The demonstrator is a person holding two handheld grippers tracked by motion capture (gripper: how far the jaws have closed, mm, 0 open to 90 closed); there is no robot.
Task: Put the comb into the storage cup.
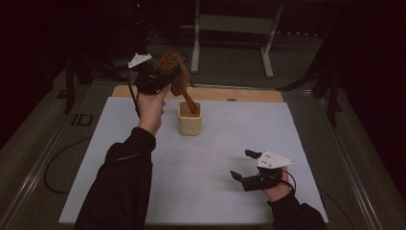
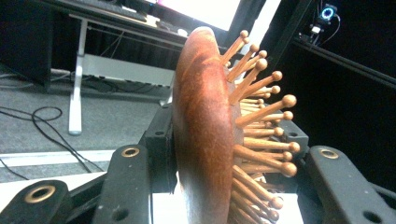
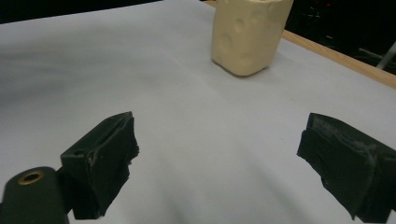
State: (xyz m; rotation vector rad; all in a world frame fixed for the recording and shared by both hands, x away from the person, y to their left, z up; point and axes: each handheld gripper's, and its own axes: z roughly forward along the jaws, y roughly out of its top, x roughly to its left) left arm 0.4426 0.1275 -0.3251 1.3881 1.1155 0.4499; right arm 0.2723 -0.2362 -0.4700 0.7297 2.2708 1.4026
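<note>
A: Does the brush (image 1: 174, 72) handle reach the bottom of the cup (image 1: 190, 125)?
B: Can't tell; its tip is hidden inside. Between the left claw's (image 2: 219, 154) jaws, the brush head runs off the frame's bottom edge.

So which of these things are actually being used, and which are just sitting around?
In use:
- reddish wooden hairbrush with wooden pins
- cream square holder
- left gripper, clamped on the brush

Idle:
- right gripper, open over the white table mat
- metal stand on the floor
</note>
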